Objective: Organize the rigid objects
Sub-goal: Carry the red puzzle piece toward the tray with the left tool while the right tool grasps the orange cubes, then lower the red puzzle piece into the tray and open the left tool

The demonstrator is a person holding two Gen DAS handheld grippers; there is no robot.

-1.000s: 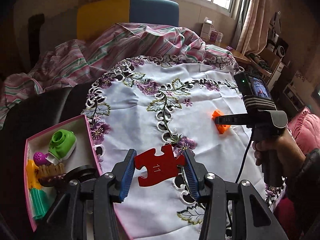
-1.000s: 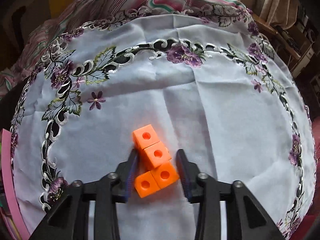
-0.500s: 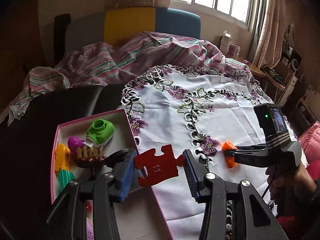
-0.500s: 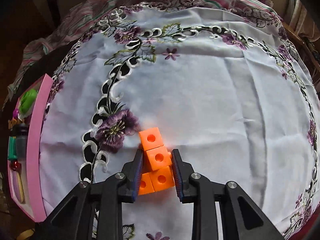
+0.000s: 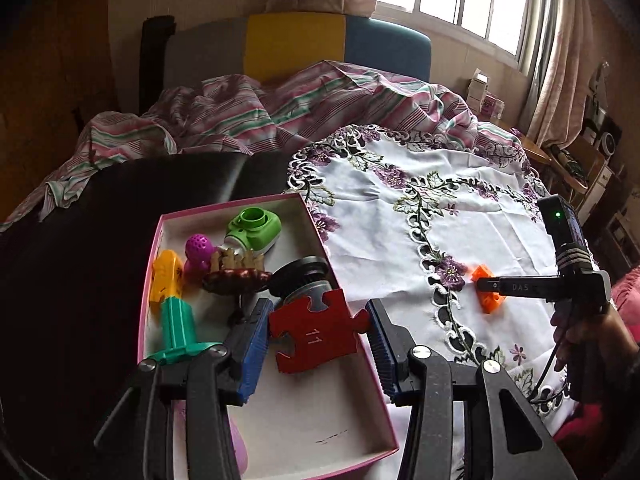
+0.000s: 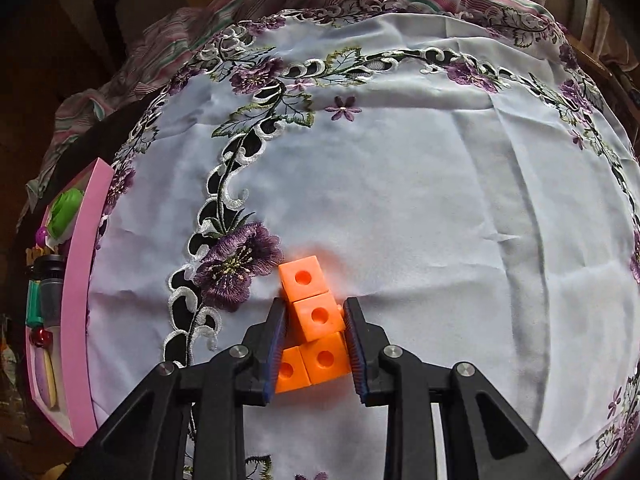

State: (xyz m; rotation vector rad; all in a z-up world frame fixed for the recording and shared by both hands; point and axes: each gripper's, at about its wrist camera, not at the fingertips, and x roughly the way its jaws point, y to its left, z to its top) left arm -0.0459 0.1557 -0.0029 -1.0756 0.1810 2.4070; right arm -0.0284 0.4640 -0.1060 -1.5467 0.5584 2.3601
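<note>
1. Carrying the red puzzle piece (image 5: 314, 330) clamped between its pads, the left gripper (image 5: 316, 344) is now hanging over the pink box (image 5: 376, 380); a second ago it was still out over the embroidered cloth (image 5: 400, 216), beside the box.
2. That is putting the piece in drop range, above the bare floor at the box's near end, with the green toy (image 5: 254, 228), the purple ball (image 5: 199, 248) and the yellow piece (image 5: 166, 276) lying toward the box's far end.
3. Over on the cloth, well to the right of the box, the right gripper (image 6: 316, 344) is now squeezing the orange cube block (image 6: 314, 320), where a second ago its jaws were standing wider around it.
4. The block is still sitting on the cloth, so I judge a lift and a carry to the box come next.
</note>
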